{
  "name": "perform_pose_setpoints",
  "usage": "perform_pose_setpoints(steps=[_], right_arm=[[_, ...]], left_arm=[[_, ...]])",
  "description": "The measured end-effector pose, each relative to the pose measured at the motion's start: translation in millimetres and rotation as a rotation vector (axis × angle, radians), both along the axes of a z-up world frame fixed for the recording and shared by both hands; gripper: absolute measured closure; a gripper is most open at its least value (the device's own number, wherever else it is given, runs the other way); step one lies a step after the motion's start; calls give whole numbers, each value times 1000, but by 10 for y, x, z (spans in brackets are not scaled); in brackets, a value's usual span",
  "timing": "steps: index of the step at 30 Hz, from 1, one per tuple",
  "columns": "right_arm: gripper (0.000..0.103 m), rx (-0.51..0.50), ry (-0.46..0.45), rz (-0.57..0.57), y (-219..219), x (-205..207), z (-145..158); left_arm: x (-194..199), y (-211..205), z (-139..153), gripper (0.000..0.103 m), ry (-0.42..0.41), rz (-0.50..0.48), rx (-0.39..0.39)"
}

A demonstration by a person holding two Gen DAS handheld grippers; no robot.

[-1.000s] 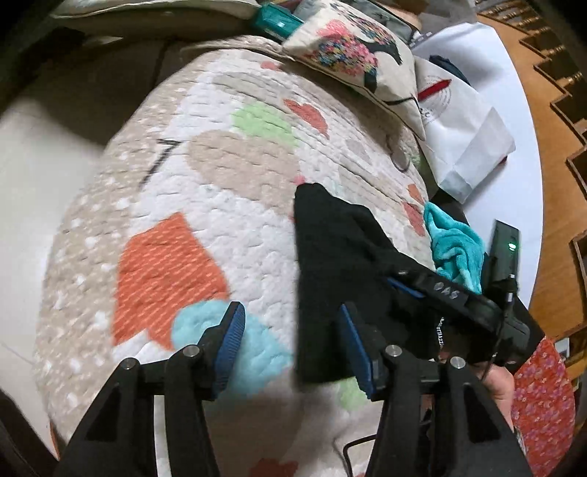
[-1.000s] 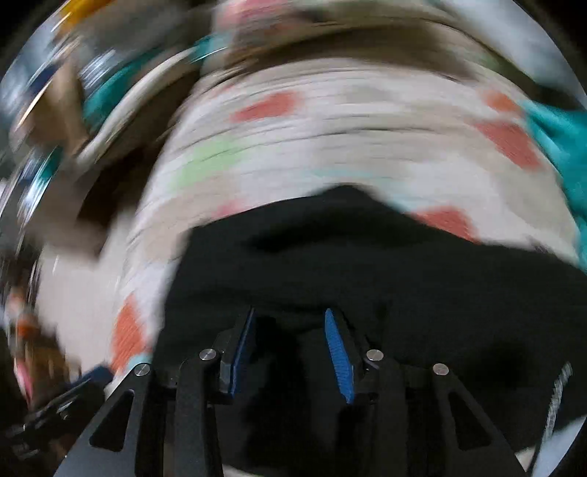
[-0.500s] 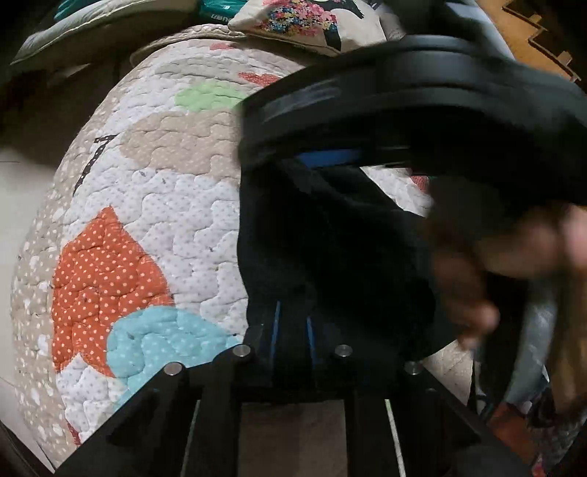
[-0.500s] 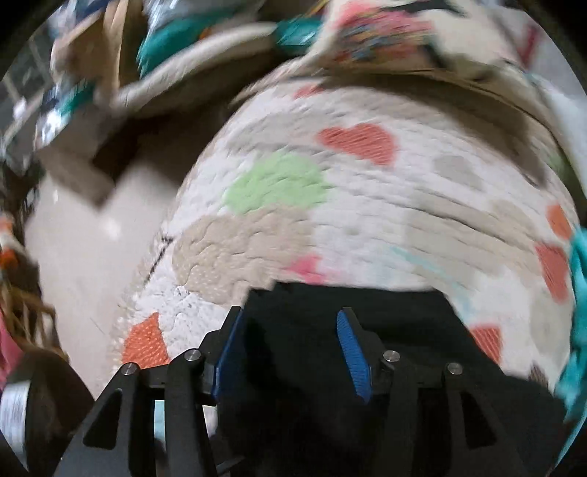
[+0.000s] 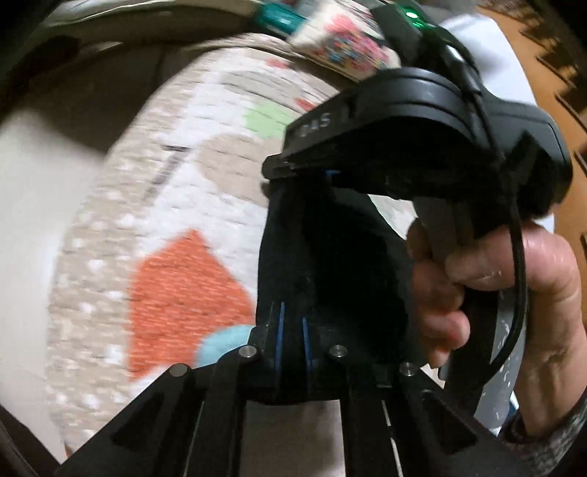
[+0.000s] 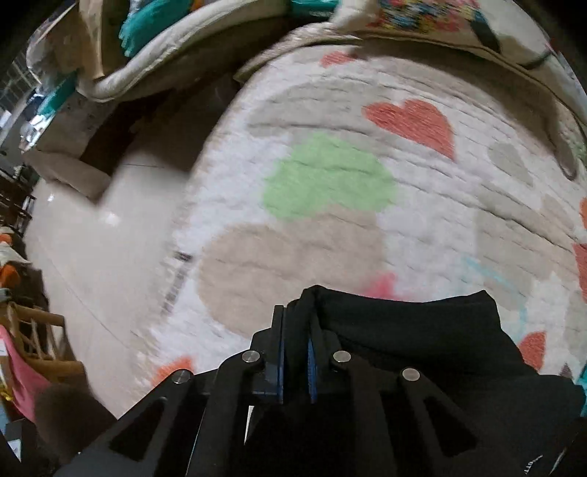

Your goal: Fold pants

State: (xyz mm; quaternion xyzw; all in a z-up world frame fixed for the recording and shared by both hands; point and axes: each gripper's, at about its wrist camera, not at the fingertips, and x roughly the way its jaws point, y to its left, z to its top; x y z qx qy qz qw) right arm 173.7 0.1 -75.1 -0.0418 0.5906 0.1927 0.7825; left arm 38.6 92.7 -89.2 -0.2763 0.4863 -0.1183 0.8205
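The black pants hang lifted above a quilted mat with hearts. My left gripper is shut on the near edge of the black fabric. My right gripper is shut on another edge of the pants, its blue pads pinching a fold. In the left wrist view the right gripper's black body and the hand holding it sit just above and to the right, gripping the far edge of the cloth.
A patterned cushion lies at the mat's far edge. Pale tiled floor lies left of the mat. Folded bedding and clutter sit at the far left. A wooden floor shows far right.
Both grippers have closed on the pants and lifted the cloth off the mat. The right gripper has moved across in front of the left wrist camera.
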Motion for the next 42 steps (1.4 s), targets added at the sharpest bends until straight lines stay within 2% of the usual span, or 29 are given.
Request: perform_pose_setpoints(steps=[4, 5, 6, 8, 10, 13, 15, 18, 21, 23, 25, 26, 27, 28, 32, 37, 42], right_arm=[[93, 50, -6, 48, 440, 20, 23], [90, 69, 3, 44, 495, 53, -1], [82, 85, 16, 38, 553, 56, -39], [80, 117, 20, 30, 539, 75, -28], [76, 165, -5, 0, 391, 81, 98], [72, 156, -119, -99, -58, 26, 384], [71, 141, -152, -119, -268, -70, 498], [72, 185, -138, -124, -458, -324, 497], [72, 235, -114, -82, -468, -644, 304], [72, 285, -67, -92, -508, -771, 135], [72, 276, -39, -141, -542, -844, -61], [80, 246, -54, -167, -611, -895, -148], [84, 253, -73, -170, -668, -939, -159], [84, 281, -92, -182, -752, -1002, -161], [76, 288, -136, -287, -1097, -1218, 8], [71, 288, -194, -428, -1690, -1546, 164], [65, 392, -196, -636, -2264, -1886, 138]], left_arm=[[-66, 345, 44, 94, 19, 112, 42], [-86, 417, 42, 93, 26, 140, 48], [-115, 506, 24, 91, 39, 180, 37], [-181, 646, -20, 85, 51, 241, -28], [-231, 719, -20, 69, 44, 278, -53], [-306, 745, 92, 61, -24, 321, -26], [-278, 692, 165, 54, -59, 329, 12], [-243, 672, 163, 52, -72, 350, 65], [-81, 639, 60, 52, -52, 373, 108], [-68, 648, 42, 52, -37, 382, 128], [-89, 673, 5, 51, -22, 388, 163], [-78, 668, -12, 51, -19, 386, 174], [-74, 658, -23, 51, -18, 380, 181], [-64, 638, -31, 51, -18, 373, 193], [-38, 524, -31, 51, -38, 330, 226], [-88, 344, 48, 51, -97, 282, 291], [-159, 240, 58, 51, -108, 250, 342]])
